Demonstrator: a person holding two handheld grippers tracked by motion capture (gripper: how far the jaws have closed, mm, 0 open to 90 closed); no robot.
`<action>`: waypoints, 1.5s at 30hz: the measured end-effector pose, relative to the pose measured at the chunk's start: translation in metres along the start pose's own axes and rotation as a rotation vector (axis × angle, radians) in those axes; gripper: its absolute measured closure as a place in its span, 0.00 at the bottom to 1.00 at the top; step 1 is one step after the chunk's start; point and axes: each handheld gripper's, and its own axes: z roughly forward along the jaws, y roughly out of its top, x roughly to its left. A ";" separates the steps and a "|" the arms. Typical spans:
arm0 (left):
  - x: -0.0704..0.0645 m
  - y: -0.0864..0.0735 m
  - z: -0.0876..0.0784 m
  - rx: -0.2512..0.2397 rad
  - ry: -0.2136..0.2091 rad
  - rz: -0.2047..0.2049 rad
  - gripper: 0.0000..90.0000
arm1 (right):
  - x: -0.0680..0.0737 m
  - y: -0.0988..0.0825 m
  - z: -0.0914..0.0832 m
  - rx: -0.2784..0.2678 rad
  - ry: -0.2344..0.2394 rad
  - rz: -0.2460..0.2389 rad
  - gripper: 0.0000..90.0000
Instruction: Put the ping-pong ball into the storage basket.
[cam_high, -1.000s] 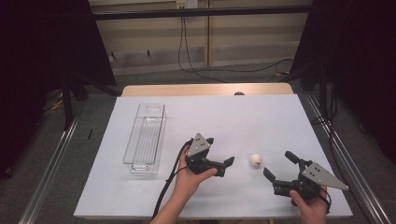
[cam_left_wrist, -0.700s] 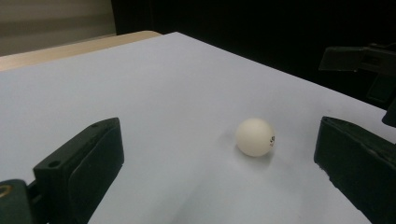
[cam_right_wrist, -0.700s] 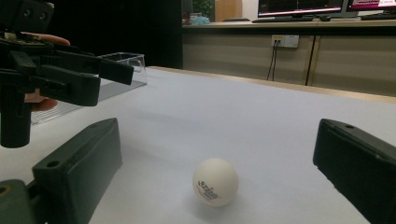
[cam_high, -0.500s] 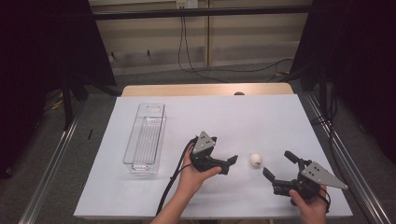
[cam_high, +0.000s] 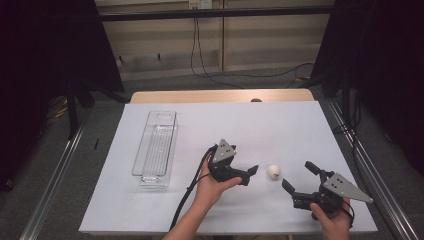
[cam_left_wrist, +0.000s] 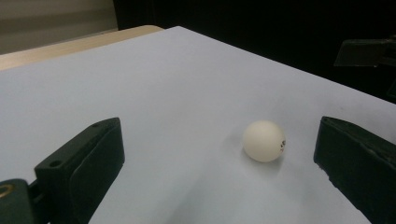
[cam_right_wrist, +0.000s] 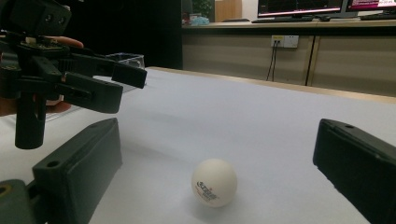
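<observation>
One white ball (cam_high: 273, 171) on desk (cam_high: 300, 125), between two hand-held grippers, touching neither. One clear tray (cam_high: 155, 147) well left, lying lengthwise. Left hand-held gripper (cam_high: 250, 174) jaws wide apart, empty, now nearer ball than a second ago. Right hand-held gripper (cam_high: 299, 177) spread wide, empty, unmoved. Path to ball unobstructed.

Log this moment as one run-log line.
left gripper: open, beside small white ping-pong ball, not touching | right gripper: open, facing ball | clear plastic rectangular tray: empty, left on white table sheet
</observation>
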 end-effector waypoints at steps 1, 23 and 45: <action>0.000 0.000 0.000 0.012 0.004 0.004 0.02 | 0.000 0.000 0.000 -0.001 0.000 0.001 0.01; -0.005 0.010 0.011 0.033 -0.016 0.027 0.02 | 0.002 0.001 0.002 0.000 0.003 0.012 0.01; -0.006 0.007 0.021 0.052 -0.019 0.026 0.02 | 0.001 0.002 0.002 0.005 0.011 0.003 0.01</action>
